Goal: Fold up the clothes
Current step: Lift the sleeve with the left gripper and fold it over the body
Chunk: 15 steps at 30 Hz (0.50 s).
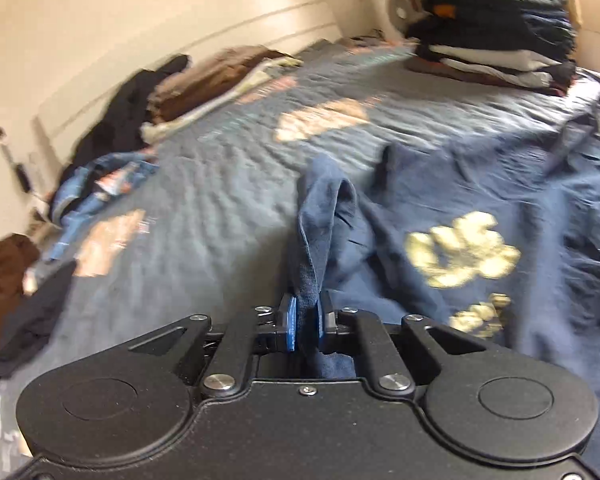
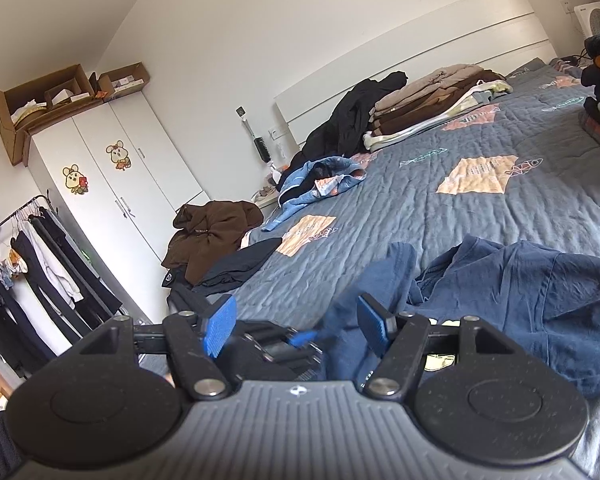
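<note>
A navy blue T-shirt (image 1: 452,216) with a pale yellow print lies crumpled on the grey-blue quilted bed (image 1: 228,184). My left gripper (image 1: 307,320) is shut on a pinched-up fold of the shirt, lifting it from the bed. The left wrist view is motion-blurred. In the right wrist view the same shirt (image 2: 520,300) lies ahead and to the right. My right gripper (image 2: 296,320) is open with blue pads wide apart. The left gripper (image 2: 300,338) with its fold of shirt shows blurred between my right fingers.
A stack of folded clothes (image 1: 496,40) sits at the far right of the bed. Folded brown and beige garments (image 2: 432,100), a black garment, jeans (image 2: 320,180), a brown jacket (image 2: 208,232) and a dark garment lie along the left side. A wardrobe (image 2: 112,184) and clothes rack (image 2: 32,264) stand left.
</note>
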{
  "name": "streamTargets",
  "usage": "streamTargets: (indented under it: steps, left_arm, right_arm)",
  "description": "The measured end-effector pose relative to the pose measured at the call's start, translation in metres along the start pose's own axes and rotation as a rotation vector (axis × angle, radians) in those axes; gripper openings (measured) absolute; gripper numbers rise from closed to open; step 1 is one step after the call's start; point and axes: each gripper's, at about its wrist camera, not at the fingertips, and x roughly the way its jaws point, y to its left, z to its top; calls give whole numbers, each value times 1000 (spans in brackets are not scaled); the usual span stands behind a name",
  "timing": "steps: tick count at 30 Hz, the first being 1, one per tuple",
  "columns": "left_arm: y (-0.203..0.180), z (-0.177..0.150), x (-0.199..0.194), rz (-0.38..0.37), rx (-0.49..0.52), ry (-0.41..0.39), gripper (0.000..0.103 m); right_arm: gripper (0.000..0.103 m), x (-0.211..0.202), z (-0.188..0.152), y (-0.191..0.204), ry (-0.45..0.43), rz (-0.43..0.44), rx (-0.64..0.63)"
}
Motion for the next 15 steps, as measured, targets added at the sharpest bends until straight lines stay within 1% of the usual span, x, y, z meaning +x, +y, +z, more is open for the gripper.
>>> streamTargets:
  steps: [1, 3, 6, 9, 11, 12, 14, 15]
  left_arm:
    - [15, 2, 1, 7, -24, 11, 10]
    - [46, 6, 4, -5, -79, 49, 10]
    - [64, 8, 0, 29, -75, 57, 11]
    - [58, 12, -19, -5, -66, 7, 11]
    - [45, 18, -27, -23, -14, -33, 11]
    - [42, 20, -24, -19, 2, -41, 11]
    - [45, 24, -4, 4, -13, -16, 11]
    - [52, 24, 8, 0, -44, 14, 12]
  right_arm:
    - [66, 0, 0, 0, 2, 0, 1]
    - [66, 1, -1, -1, 5, 1, 2]
    - [66, 1, -2, -2, 9, 1, 4]
    - [66, 3, -3, -1, 14, 2, 3]
    - [66, 5, -4, 1, 20, 9, 3]
    - [66, 5, -5, 2, 24, 11, 2]
    - [66, 6, -6, 3, 31, 9, -4]
    - [66, 7, -7, 3, 34, 8, -7]
